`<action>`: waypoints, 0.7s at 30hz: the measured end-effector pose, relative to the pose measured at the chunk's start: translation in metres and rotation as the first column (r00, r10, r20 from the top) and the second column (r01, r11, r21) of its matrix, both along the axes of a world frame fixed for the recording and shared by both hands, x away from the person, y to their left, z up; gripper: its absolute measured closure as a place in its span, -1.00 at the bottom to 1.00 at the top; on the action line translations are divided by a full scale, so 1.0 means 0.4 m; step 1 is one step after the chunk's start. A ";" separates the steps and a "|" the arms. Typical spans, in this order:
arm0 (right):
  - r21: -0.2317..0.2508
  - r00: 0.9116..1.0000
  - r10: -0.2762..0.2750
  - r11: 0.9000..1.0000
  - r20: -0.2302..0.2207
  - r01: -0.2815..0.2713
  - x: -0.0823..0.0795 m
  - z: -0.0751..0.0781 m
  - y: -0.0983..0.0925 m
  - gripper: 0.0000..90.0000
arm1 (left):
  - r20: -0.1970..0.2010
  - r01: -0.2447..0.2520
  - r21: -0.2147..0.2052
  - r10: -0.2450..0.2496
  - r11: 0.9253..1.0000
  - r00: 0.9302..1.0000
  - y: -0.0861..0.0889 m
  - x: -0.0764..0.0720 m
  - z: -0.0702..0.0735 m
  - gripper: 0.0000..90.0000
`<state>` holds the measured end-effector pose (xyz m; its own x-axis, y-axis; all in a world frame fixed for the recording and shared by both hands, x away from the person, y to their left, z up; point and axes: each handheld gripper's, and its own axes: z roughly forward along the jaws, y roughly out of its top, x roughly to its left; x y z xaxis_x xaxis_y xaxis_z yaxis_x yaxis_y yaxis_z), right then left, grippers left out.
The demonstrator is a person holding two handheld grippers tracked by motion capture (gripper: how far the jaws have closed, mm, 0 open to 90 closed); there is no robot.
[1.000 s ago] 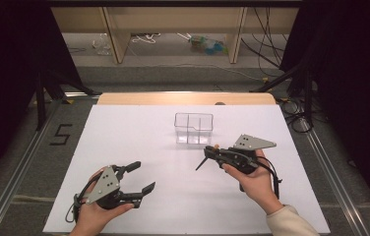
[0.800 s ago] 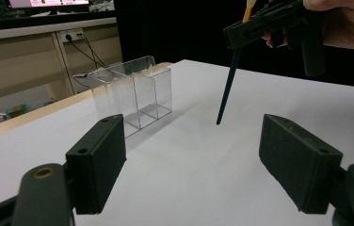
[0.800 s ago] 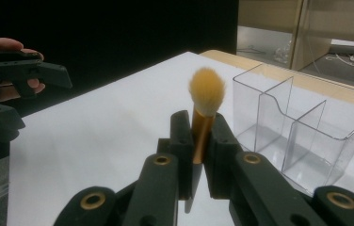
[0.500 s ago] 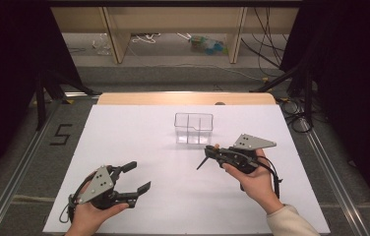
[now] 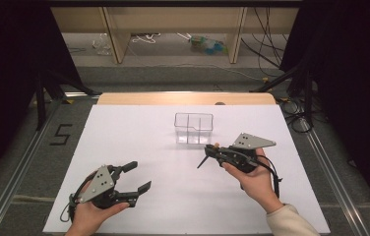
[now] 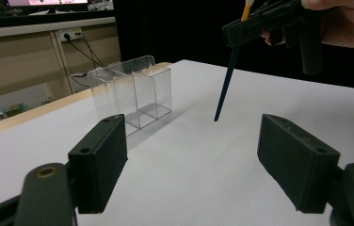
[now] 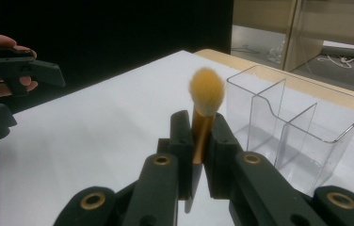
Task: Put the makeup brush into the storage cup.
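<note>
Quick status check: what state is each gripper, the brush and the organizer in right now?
Left gripper: open, nothing between its jaws, low over the white table.
Right gripper: shut on the brush.
Dark-handled makeup brush with gold ferrule: clamped, bristles up, handle tip down, clear of the table.
Clear plastic compartmented organizer: upright, empty.

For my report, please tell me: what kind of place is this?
Probably a lab or recording room, not a home: a white table on a marked floor, loose cables under wooden benches behind, and dark curtains at both sides.
</note>
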<state>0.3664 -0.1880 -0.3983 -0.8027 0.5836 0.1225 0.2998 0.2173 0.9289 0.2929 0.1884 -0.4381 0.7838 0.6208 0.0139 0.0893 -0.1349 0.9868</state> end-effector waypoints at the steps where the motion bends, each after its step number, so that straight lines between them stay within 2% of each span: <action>1: 0.002 1.000 -0.007 1.000 0.007 0.007 0.000 0.000 0.000 0.87 | -0.002 -0.001 -0.002 0.001 1.000 1.000 0.000 0.000 0.000 -0.45; 2: 0.016 1.000 -0.001 1.000 0.010 0.001 0.002 0.000 0.003 0.87 | -0.006 -0.007 0.005 0.008 1.000 1.000 0.001 -0.001 0.001 -0.45; 7: -0.008 1.000 -0.011 1.000 0.008 0.011 0.005 0.005 0.001 0.87 | -0.007 -0.007 0.003 0.007 1.000 1.000 0.000 0.001 0.000 -0.45; 9: -0.003 1.000 -0.013 1.000 0.015 0.013 0.007 0.005 0.002 0.87 | -0.007 -0.007 0.002 0.007 1.000 1.000 0.001 0.001 0.000 -0.45; 11: -0.006 1.000 -0.017 1.000 0.019 0.017 0.008 0.006 0.002 0.87 | 0.006 0.000 0.012 0.000 1.000 1.000 0.002 0.004 0.001 -0.44; 13: -0.007 1.000 -0.018 1.000 0.018 0.018 0.009 0.007 0.002 0.87 | -0.008 -0.009 -0.001 0.009 1.000 1.000 0.002 0.003 0.000 -0.44; 20: -0.010 0.999 -0.023 1.000 0.027 0.023 0.014 0.009 0.005 0.87 | -0.008 -0.011 -0.003 0.011 1.000 1.000 0.002 0.002 0.000 -0.44; 21: -0.025 0.999 -0.024 0.999 0.025 0.025 0.014 0.011 0.003 0.87 | -0.007 -0.011 -0.003 0.011 1.000 1.000 0.002 0.003 0.000 -0.44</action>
<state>0.3719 -0.1866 -0.3940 -0.7907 0.6059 0.0876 0.2822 0.2338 0.9304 0.2939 0.1893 -0.4380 0.7768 0.6297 0.0071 0.0973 -0.1312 0.9866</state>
